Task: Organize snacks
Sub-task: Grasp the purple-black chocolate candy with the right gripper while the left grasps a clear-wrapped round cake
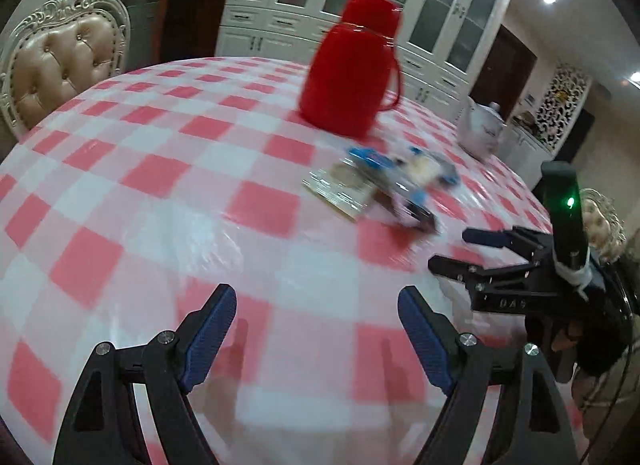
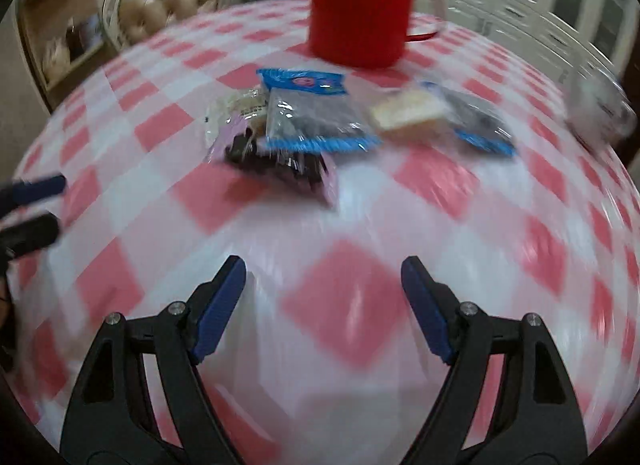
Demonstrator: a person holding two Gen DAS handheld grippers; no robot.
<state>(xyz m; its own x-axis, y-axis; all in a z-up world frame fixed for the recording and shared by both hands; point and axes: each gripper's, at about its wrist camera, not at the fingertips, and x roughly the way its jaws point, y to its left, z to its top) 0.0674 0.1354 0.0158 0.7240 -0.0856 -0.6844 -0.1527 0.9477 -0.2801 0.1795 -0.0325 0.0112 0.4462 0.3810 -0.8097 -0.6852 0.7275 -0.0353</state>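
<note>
Several snack packets lie in a loose pile on the pink-and-white checked tablecloth (image 2: 352, 305). In the right wrist view a blue-edged clear packet (image 2: 316, 113) lies on top of a pink packet with dark contents (image 2: 280, 165); a pale bar (image 2: 408, 113) and another blue-edged packet (image 2: 480, 125) lie to its right. The pile (image 1: 380, 185) shows blurred in the left wrist view. My left gripper (image 1: 316, 313) is open and empty, short of the pile. My right gripper (image 2: 324, 285) is open and empty, and also shows in the left wrist view (image 1: 452, 249).
A red thermos jug (image 1: 352, 65) stands behind the snacks. A white teapot (image 1: 480, 133) sits at the right. A cream tufted chair (image 1: 60, 61) stands at the far left edge of the table. White cabinets line the back wall.
</note>
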